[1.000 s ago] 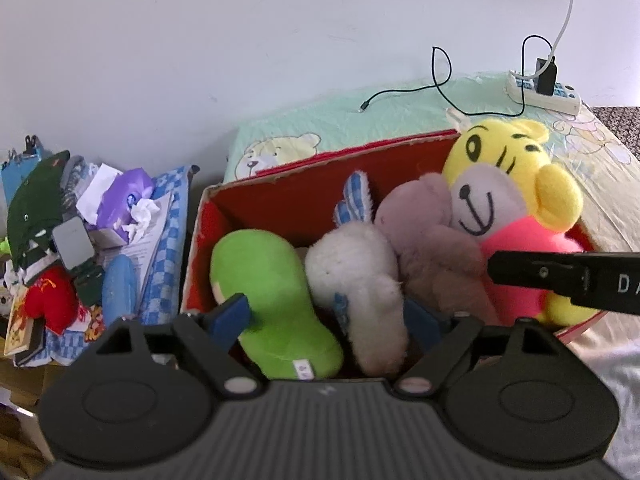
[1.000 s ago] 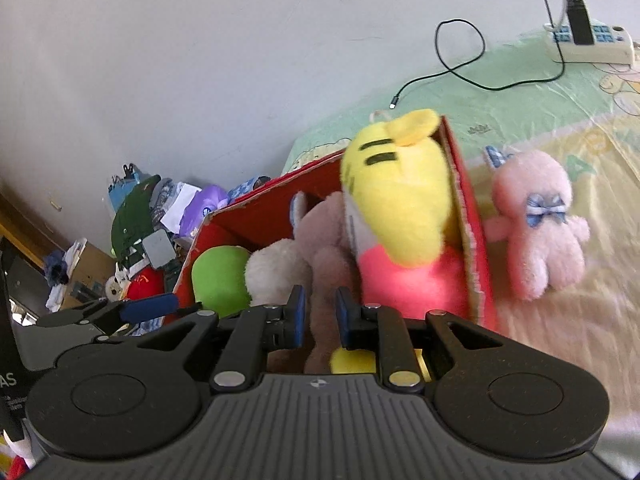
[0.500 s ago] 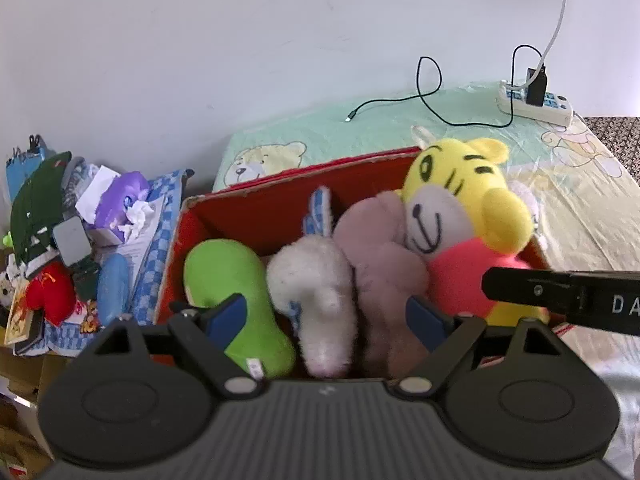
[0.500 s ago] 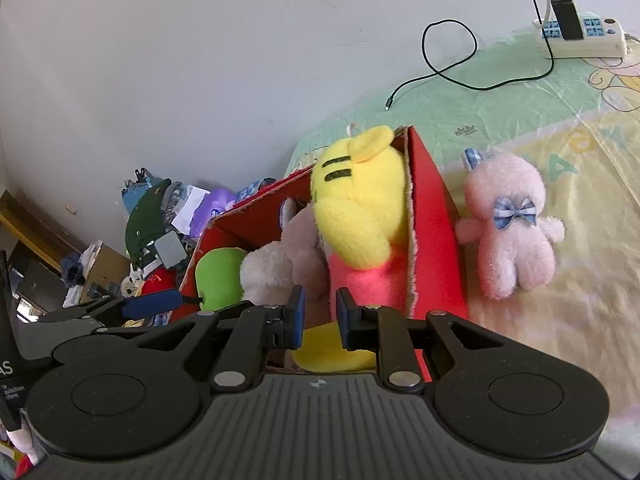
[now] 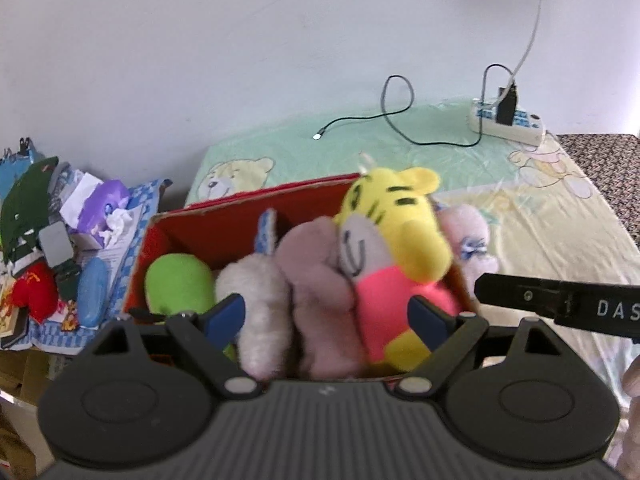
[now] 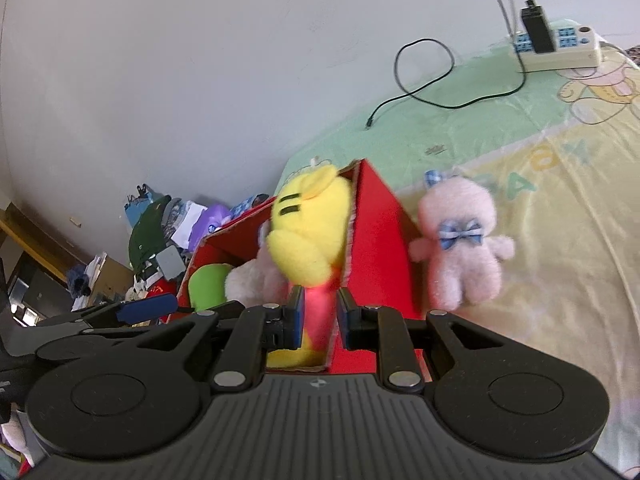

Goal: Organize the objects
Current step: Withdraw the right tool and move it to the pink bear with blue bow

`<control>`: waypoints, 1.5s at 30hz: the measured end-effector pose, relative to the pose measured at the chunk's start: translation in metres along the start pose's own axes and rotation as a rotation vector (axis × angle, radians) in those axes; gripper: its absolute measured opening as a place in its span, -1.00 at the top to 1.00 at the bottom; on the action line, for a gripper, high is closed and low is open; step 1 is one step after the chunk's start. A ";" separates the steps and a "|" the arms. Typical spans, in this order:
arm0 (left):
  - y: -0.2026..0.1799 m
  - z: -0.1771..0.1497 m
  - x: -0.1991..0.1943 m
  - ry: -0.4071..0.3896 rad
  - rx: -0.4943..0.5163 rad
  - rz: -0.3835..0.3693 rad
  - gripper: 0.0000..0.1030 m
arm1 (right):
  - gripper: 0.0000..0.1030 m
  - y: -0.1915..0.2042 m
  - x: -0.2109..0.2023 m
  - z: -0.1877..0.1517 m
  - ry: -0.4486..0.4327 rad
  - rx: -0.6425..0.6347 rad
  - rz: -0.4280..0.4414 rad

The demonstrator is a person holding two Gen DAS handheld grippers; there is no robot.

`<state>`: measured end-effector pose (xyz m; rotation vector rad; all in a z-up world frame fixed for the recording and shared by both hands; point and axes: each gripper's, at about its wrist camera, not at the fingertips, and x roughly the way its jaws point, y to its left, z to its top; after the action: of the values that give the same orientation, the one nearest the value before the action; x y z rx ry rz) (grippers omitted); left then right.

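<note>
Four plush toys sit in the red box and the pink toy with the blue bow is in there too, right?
Not quite: the pink toy with the blue bow lies on the bedsheet outside the red box, beside its wall, as the right wrist view shows.

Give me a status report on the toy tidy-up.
Left gripper opening, empty. Right gripper jaws narrow, nothing clamped. Red box holds four plush toys; pink bear lies outside beside it. Nothing blocks it.

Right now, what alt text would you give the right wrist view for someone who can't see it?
A red box on a bed holds plush toys, a yellow tiger tallest. The right claw, nearly closed, straddles the box's wall, and a pink plush lies outside on the sheet.
</note>
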<state>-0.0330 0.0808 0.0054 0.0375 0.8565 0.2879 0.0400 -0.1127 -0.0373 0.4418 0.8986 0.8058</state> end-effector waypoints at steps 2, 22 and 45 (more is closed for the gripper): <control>-0.010 0.001 -0.001 -0.001 0.008 -0.008 -0.73 | 0.61 -0.007 -0.005 0.001 -0.004 0.007 -0.005; -0.115 0.010 0.014 0.015 0.104 -0.108 -0.70 | 0.59 -0.089 -0.047 0.009 -0.008 0.102 -0.064; -0.165 -0.018 0.032 0.033 0.125 -0.124 -0.72 | 0.49 -0.165 -0.003 0.031 0.155 0.131 0.014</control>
<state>0.0123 -0.0707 -0.0545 0.0959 0.9051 0.1190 0.1353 -0.2198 -0.1251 0.5059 1.0974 0.8050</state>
